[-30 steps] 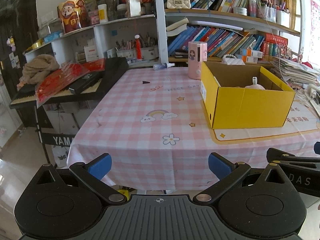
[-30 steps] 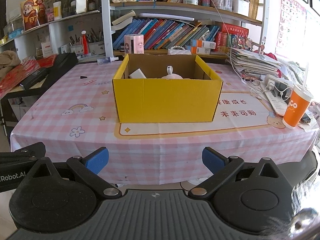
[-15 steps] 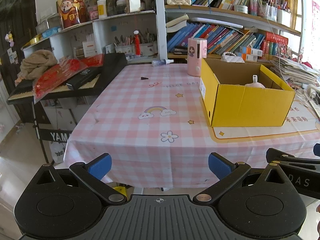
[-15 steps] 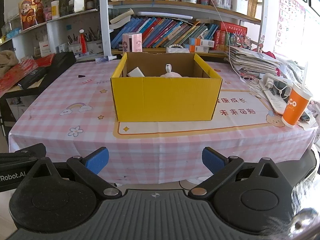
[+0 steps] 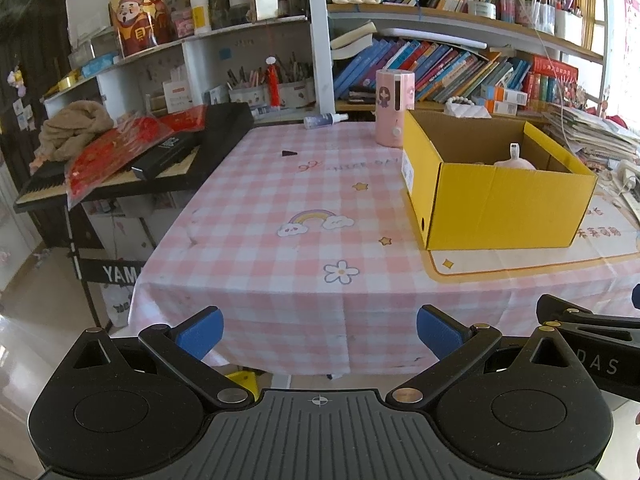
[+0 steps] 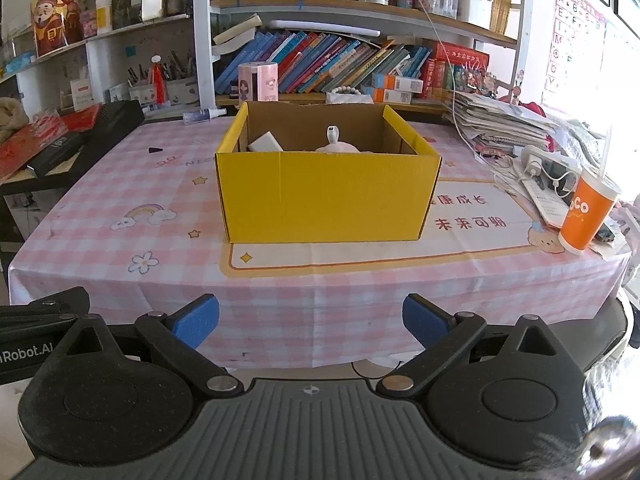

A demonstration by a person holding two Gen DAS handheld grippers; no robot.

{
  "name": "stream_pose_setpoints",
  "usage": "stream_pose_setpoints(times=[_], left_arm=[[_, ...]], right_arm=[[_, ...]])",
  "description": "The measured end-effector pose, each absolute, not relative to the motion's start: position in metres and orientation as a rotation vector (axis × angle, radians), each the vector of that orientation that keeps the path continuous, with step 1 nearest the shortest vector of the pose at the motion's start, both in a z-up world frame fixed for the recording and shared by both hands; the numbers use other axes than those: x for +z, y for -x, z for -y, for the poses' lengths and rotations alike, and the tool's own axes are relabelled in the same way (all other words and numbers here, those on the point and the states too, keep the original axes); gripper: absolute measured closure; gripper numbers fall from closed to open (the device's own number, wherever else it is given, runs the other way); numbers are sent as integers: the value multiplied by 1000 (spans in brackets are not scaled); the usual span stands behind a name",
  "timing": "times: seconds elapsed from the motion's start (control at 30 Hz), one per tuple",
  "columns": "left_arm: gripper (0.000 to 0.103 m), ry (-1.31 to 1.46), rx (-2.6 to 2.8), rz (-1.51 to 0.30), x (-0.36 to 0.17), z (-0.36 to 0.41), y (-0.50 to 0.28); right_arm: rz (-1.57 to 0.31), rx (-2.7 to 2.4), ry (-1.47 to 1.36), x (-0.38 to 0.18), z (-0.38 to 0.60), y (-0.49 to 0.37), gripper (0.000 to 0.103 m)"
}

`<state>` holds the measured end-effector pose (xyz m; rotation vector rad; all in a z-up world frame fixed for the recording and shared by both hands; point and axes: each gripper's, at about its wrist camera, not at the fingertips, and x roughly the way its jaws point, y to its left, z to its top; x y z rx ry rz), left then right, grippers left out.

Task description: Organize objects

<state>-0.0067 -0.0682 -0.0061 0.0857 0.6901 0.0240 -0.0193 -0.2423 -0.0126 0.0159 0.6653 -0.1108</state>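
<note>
On the worktop [image 6: 120,184], covered by a pink checked cloth, a yellow cardboard box [image 6: 326,196] stands open at the centre of the right wrist view, its long front wall facing the camera. Inside it, a white block [image 6: 265,142] leans at about 10 o'clock and a pale pink rounded thing with a white tip [image 6: 335,142] sits near the middle; their lower parts are hidden by the box wall. Left hand-held gripper [image 5: 319,332]: wide open, blue pads well apart, nothing between them, held off the near edge of the worktop. Right hand-held gripper [image 6: 311,320]: likewise spread wide and empty, short of the near edge, the box at 12 o'clock from it. From the left wrist view the box [image 5: 496,200] lies at about 2 o'clock. A pink cylinder [image 5: 394,107] stands just behind the box's far left corner; a small spray bottle [image 5: 323,120] lies on its side at the far edge, at 12 o'clock. An orange cup with a straw [image 6: 585,216] stands at 3 o'clock in the right view, beside a heap of papers and cables [image 6: 520,128]. Bookshelves [image 6: 340,60] run along the back. A black keyboard [image 5: 132,168] with red packets on it sits off the worktop at 9 o'clock.
</note>
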Motion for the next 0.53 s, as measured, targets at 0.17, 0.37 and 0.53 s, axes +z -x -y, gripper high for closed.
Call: stream_pose_setpoints(times=[0.17, 0.37, 0.53], left_arm=[[0, -102, 34, -687, -7, 69, 6], [0, -102, 34, -679, -6, 68, 6], [0, -111, 37, -678, -6, 68, 5]], right_arm=[[-674, -116, -16, -14, 241, 17, 4], [-677, -114, -15, -15, 241, 16, 4], [-679, -114, -14, -16, 240, 16, 4]])
